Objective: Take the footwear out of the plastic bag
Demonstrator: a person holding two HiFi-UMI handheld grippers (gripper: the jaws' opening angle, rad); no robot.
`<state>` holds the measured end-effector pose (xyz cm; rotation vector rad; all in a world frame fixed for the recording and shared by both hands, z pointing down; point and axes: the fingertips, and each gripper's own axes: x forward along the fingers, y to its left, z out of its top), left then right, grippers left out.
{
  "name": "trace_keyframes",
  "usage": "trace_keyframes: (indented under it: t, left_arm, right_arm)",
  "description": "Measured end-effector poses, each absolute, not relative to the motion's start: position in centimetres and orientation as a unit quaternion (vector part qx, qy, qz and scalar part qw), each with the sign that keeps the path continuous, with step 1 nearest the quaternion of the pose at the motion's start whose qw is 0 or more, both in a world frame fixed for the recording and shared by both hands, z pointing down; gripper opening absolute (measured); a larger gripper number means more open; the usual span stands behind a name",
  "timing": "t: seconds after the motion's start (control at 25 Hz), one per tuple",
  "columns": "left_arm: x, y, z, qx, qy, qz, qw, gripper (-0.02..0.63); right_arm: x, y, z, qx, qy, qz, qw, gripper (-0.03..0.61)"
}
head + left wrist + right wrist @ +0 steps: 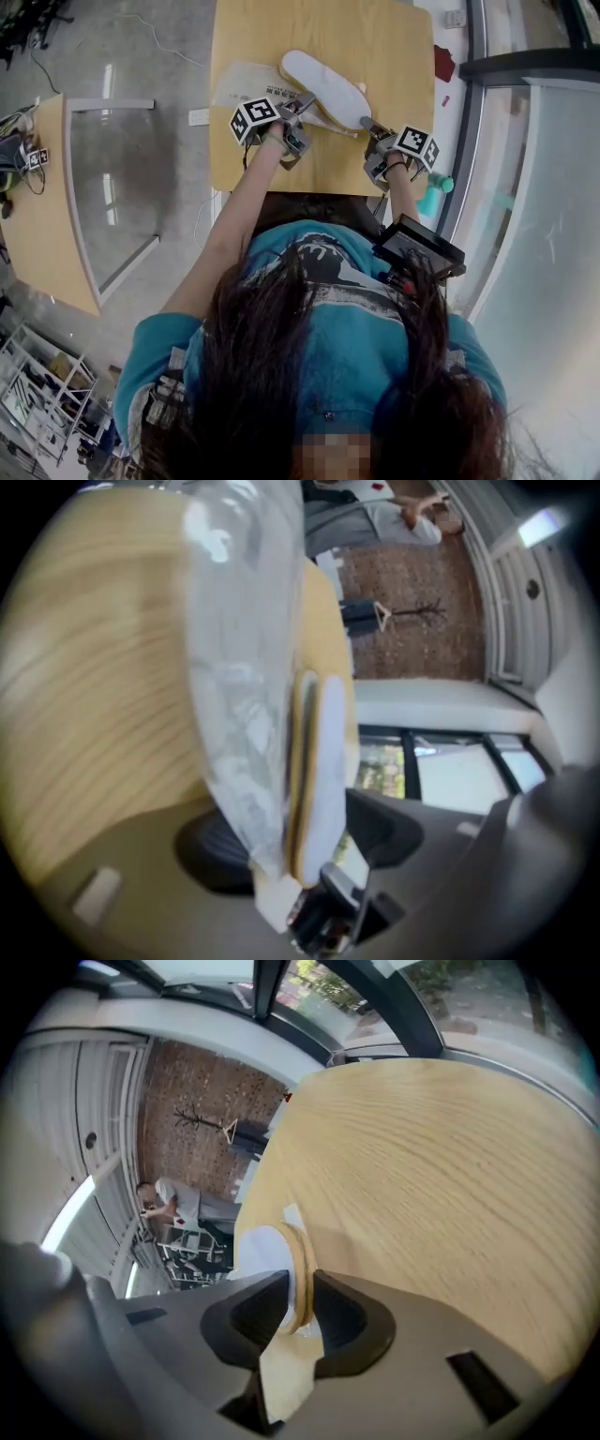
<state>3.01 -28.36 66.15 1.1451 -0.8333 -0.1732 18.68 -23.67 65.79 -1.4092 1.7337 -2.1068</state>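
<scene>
- Here, in the head view, a pale wooden tabletop (375, 42) fills the upper middle of the frame. The person's two arms reach up toward it from the bottom.
- A white slipper (323, 86) runs slantwise from the upper left to the lower right, in the middle of the tabletop.
- A clear plastic bag (242, 82) lies flat just to the slipper's left, its right side meeting the slipper. I cannot tell whether any part of the slipper is still inside it.
- The left gripper (305, 101) comes in from the lower left, its marker cube (255, 120) facing up, and points at the slipper's left side where the bag meets it.
- In the left gripper view its fingers (380, 827) stand apart, one on each side. The bag hangs between them on the left and the slipper stands on edge to the right of it, white face and tan rim showing. The pads sit close to both, but no firm pinch shows.
- The right gripper (367, 124) reaches in from the lower right to the slipper's lower right end.
- In the right gripper view its fingers (253, 1312) are clamped on the slipper's thin tan edge, which rises between the two dark pads.
- Beyond the tabletop's far edge in that view, at the left of the frame, a person sits in front of a brick wall.
</scene>
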Motion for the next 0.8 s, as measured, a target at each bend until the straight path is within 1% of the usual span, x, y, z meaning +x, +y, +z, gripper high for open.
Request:
trace_keyframes:
  t: [0.04,0.12,0.2,0.24,0.36,0.48,0.6,0.8]
  left_arm:
    - [2.8,-27.8,66.3,0.520,-0.389,-0.049,0.759,0.294]
    - [1.9,-27.1,66.2,0.520,-0.412,0.008,0.748,0.355]
    - [0.4,-26.6,65.9,0.533,-0.442,0.058,0.719,0.404]
    - [-0.2,-26.4,65.6,0.546,-0.449,0.078,0.703,0.418]
    - [-0.6,-25.4,63.9,0.595,-0.428,0.091,0.675,0.426]
    - [-0.7,-24.5,62.8,0.619,-0.407,0.064,0.668,0.426]
    - [-0.8,-23.5,62.8,0.638,-0.391,0.063,0.660,0.426]
    - [-1.3,-22.5,62.4,0.662,-0.368,0.073,0.648,0.426]
  right_arm:
    - [18.7,-23.5,66.1,-0.463,0.567,-0.681,0.023,0.080]
    - [18.6,-23.3,66.5,-0.470,0.565,-0.678,0.021,0.080]
    - [18.6,-23.3,66.6,-0.478,0.562,-0.675,0.023,0.081]
    - [18.5,-23.3,66.6,-0.481,0.562,-0.672,0.022,0.081]
    - [18.3,-23.4,66.4,-0.487,0.565,-0.666,0.022,0.081]
    - [18.0,-23.5,65.9,-0.494,0.580,-0.647,0.022,0.081]
    - [17.9,-23.6,65.5,-0.516,0.596,-0.615,0.002,0.089]
    - [18.9,-24.1,63.6,-0.578,0.607,-0.545,-0.034,0.200]
